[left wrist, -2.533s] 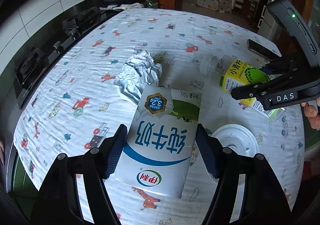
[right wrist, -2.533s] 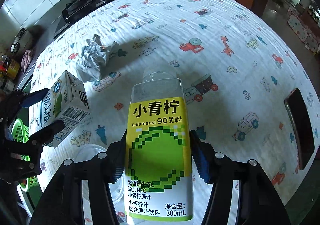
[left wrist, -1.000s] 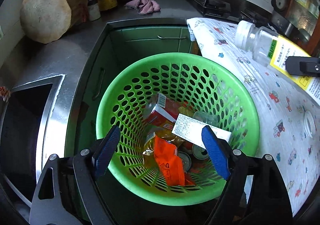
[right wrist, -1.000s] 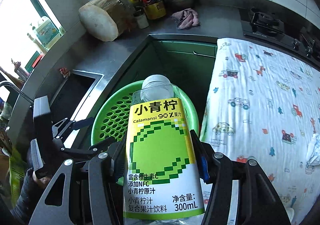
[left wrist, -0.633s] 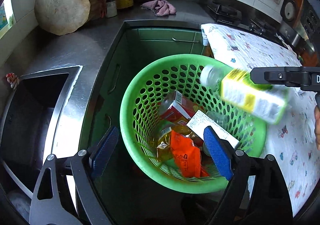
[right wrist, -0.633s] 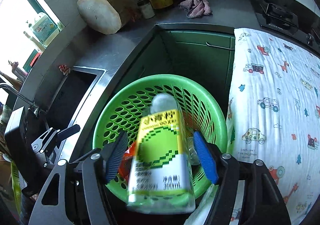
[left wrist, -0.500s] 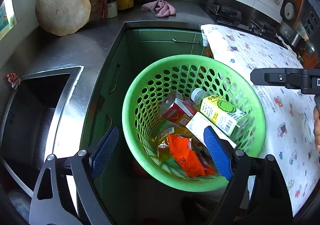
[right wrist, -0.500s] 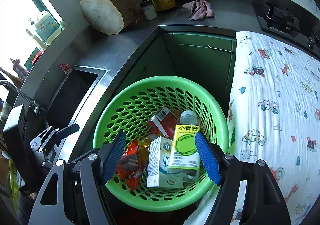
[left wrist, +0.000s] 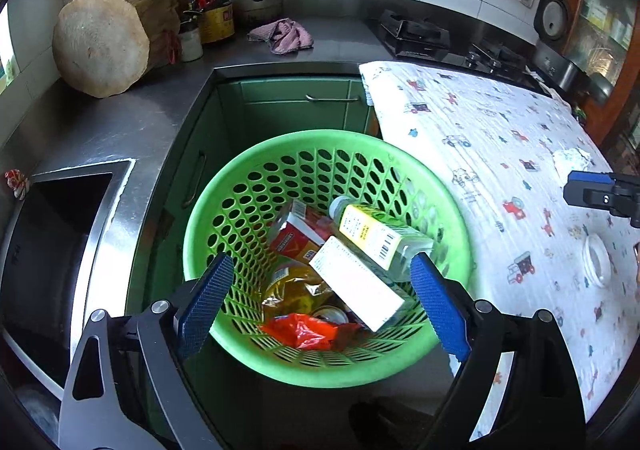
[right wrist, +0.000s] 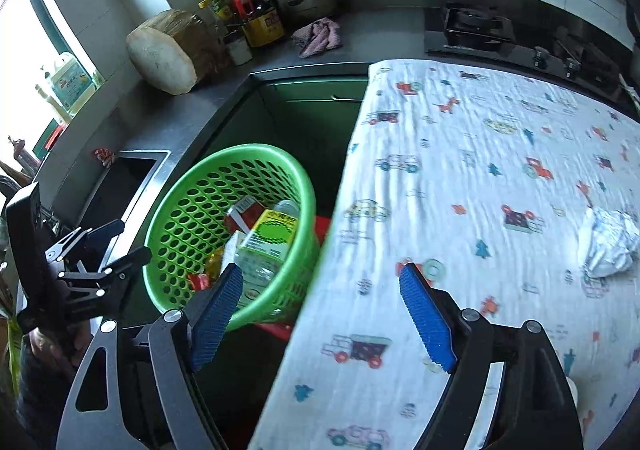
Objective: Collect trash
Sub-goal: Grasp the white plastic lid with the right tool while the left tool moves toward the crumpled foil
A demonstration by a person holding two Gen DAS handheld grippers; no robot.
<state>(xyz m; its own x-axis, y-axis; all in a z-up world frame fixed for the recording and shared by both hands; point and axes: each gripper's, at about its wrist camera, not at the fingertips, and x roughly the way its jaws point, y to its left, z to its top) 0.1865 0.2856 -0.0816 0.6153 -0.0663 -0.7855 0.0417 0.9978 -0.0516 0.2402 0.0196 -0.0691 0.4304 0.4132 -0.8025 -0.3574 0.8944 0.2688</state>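
A green perforated basket (left wrist: 280,154) stands on the floor beside the table. The juice bottle (left wrist: 376,234) with the yellow-green label and the white milk carton (left wrist: 356,282) lie inside it on wrappers and a red box (left wrist: 298,236). My left gripper (left wrist: 320,310) is open and empty above the basket's near rim. My right gripper (right wrist: 322,314) is open and empty over the table edge; the basket (right wrist: 192,190) lies to its left. A crumpled white paper ball (right wrist: 608,238) lies on the printed tablecloth (right wrist: 480,154), and shows small in the left wrist view (left wrist: 572,160).
A white plastic lid (left wrist: 596,260) lies on the cloth near the right gripper's tip (left wrist: 592,194). A steel sink (left wrist: 48,250) lies left of the basket. A wooden block (left wrist: 104,38), bottles, a pot and a pink rag (left wrist: 284,36) sit on the counter. A stove (right wrist: 480,30) lies behind the table.
The milk carton left my left gripper and the juice bottle left my right gripper; both now lie in the basket. My right gripper has swung right, over the table.
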